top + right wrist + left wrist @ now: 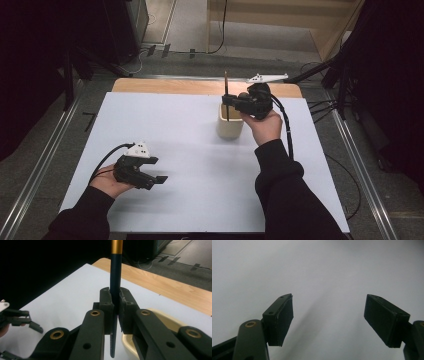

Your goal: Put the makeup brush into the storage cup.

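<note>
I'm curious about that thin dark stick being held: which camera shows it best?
The right gripper view: the stick, dark with a gold band, stands upright, clamped in the right gripper. The high view shows it small above the cream cup. The left gripper view faces the table.

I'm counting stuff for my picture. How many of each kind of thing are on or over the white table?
Claws: 2, the left claw open and the right claw shut on the pencil
Pencils: 1, the dark pencil with a gold band
Cups: 1, the cream cup
Total: 4
</note>
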